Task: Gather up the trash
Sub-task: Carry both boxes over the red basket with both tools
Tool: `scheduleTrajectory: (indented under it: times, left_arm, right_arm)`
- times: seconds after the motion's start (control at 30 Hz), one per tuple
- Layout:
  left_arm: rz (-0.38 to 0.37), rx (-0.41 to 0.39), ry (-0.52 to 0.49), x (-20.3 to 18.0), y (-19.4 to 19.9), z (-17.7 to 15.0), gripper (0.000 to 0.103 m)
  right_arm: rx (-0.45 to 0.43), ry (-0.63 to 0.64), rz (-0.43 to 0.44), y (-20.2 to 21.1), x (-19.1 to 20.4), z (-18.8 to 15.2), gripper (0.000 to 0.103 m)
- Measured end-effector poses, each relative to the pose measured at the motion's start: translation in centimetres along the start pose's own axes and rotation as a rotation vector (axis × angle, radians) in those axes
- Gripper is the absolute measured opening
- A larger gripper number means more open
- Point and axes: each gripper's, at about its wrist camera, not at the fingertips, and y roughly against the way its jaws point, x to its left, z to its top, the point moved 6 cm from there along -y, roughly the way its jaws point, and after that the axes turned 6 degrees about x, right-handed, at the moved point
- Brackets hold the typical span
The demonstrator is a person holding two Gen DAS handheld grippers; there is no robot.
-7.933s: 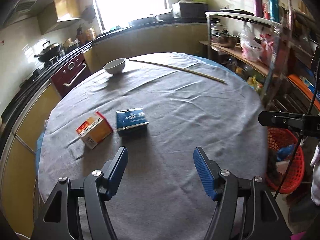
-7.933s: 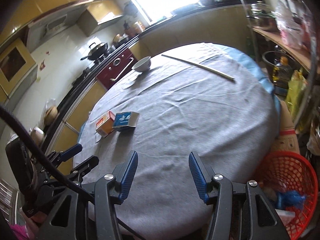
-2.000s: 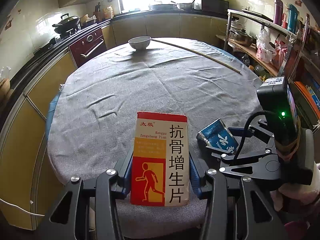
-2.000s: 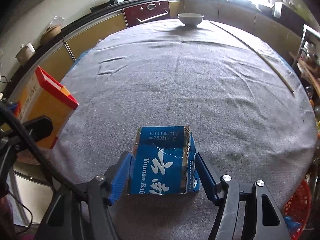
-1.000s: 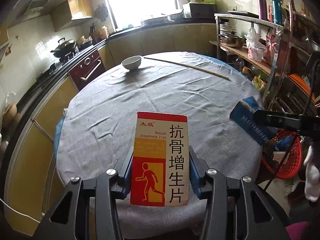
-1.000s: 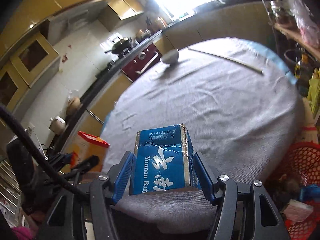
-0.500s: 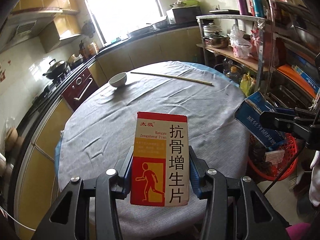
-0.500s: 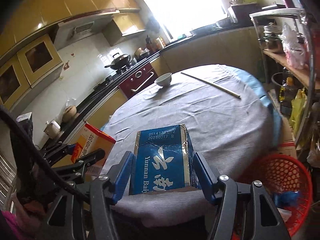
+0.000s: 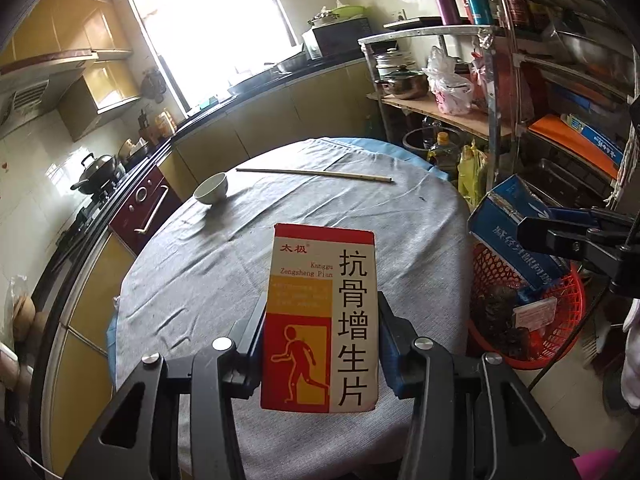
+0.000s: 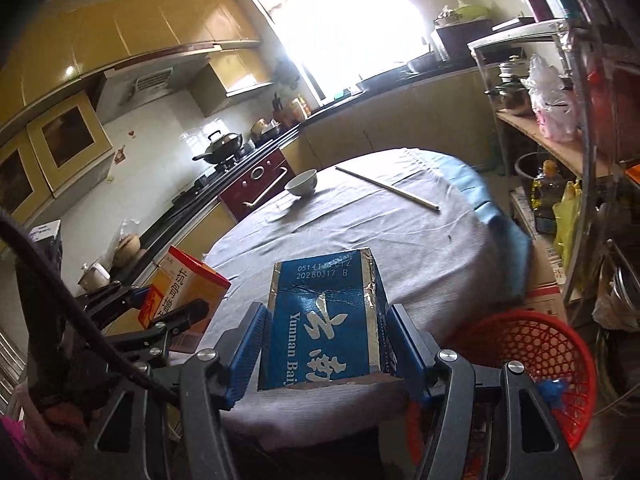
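My left gripper (image 9: 320, 336) is shut on a red and orange medicine box (image 9: 320, 320), held upright above the near edge of the round table (image 9: 280, 220). My right gripper (image 10: 326, 344) is shut on a blue carton (image 10: 324, 328). In the left wrist view the blue carton (image 9: 508, 236) hangs over the red mesh basket (image 9: 560, 320) on the floor to the table's right. In the right wrist view the basket (image 10: 540, 356) lies low right and the medicine box (image 10: 180, 288) is at left.
A white bowl (image 9: 211, 194) and a long thin stick (image 9: 316, 174) lie on the far side of the grey tablecloth. A metal shelf rack (image 9: 500, 92) with pots and bags stands right of the table. Kitchen counters and a stove (image 9: 96, 172) run along the left.
Both grippers have lifted back from the table with their boxes. The right gripper has carried the blue carton rightwards to above the red basket.
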Motion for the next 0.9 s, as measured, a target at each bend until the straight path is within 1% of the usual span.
scheduleTrajectory:
  times: [0.63, 0.9]
  left_arm:
    - [-0.029, 0.005, -0.114, -4.9, -1.2, 2.0, 0.049]
    - [-0.06, -0.005, -0.172, -7.7, -1.6, 3.3, 0.049]
  right_arm:
    - [-0.056, -0.086, -0.056, 3.3, -5.3, -0.4, 0.065]
    - [-0.081, -0.12, -0.088, 4.7, -7.3, -0.5, 0.065]
